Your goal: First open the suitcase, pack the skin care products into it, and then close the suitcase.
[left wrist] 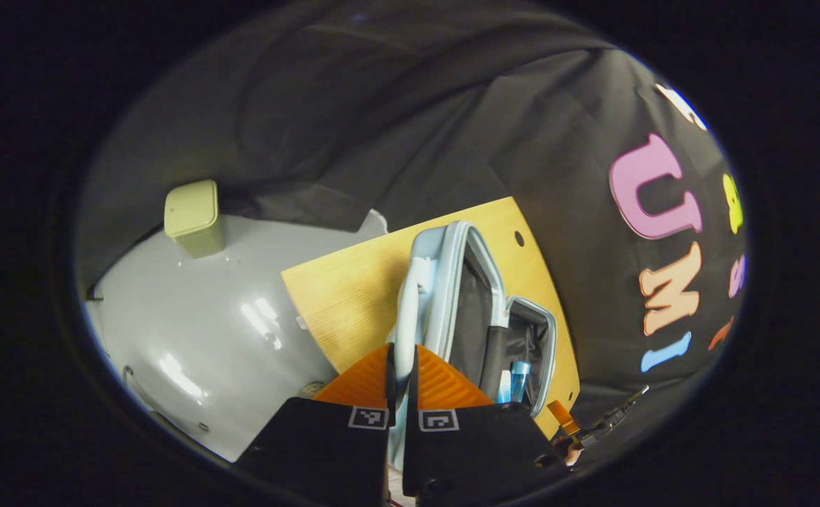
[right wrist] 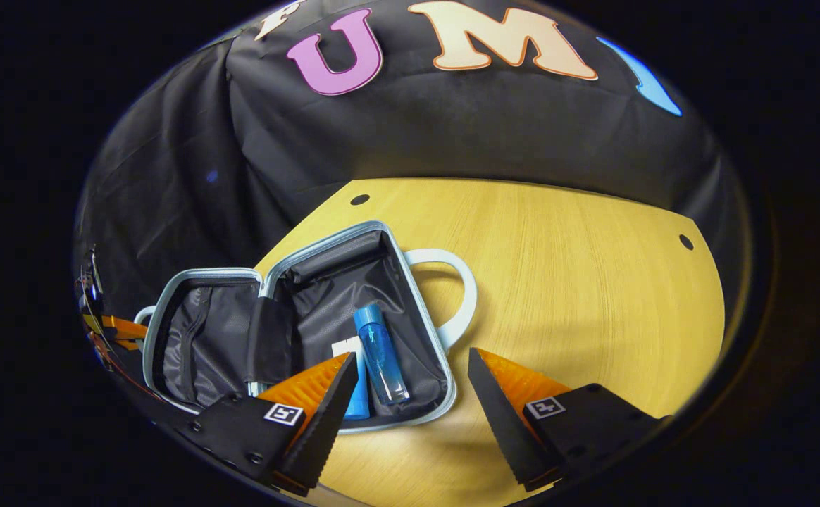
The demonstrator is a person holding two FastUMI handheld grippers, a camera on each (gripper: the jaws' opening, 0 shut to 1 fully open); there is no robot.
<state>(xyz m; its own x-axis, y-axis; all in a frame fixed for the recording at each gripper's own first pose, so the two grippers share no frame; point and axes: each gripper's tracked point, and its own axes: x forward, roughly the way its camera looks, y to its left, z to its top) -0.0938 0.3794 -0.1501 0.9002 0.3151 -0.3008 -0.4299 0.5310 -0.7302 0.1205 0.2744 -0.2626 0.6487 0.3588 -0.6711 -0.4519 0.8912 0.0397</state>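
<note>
On the wooden surface (right wrist: 558,282) the suitcase (right wrist: 297,324) lies open, a blue bottle (right wrist: 382,348) resting in its handle-side half. Left to right: the left tool (left wrist: 401,366) is pinched nearly shut on the pale handle (left wrist: 404,331) of the lifted half (a rigid, light shell, I judge, best swung by that handle); the right tool (right wrist: 410,380) gapes empty just beside the case.

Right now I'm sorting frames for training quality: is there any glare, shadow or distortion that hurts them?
Left gripper view: bright glare patches on the glossy grey surface, and fisheye bending curves the wooden table edge. Right gripper view: even light on the table, soft shadow beside the suitcase, the blue bottle sharp, the right gripper fingers near and large.
</note>
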